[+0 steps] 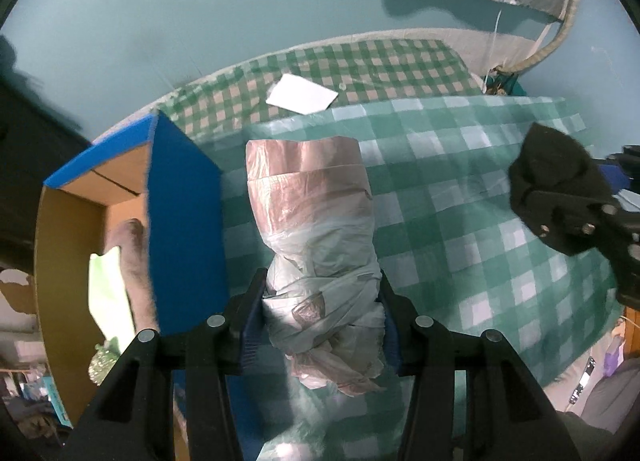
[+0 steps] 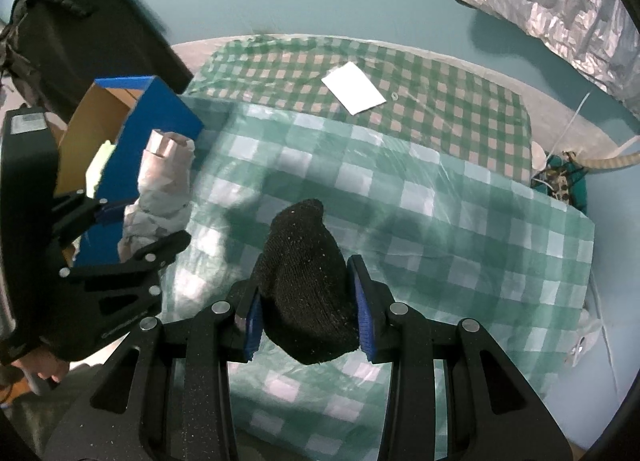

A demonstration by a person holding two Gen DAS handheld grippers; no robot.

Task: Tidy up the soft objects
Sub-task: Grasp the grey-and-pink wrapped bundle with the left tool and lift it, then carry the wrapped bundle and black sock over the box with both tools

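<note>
Soft things are already off the checked cloth [image 2: 460,221]: the left gripper [image 1: 322,325] is clamped on a knotted plastic bundle [image 1: 316,245] just right of the blue box [image 1: 182,229], seemingly to drop it among the soft items there. The right gripper [image 2: 308,325] pinches a black knit sock [image 2: 308,285], well right of the box, probably queued to follow.
</note>
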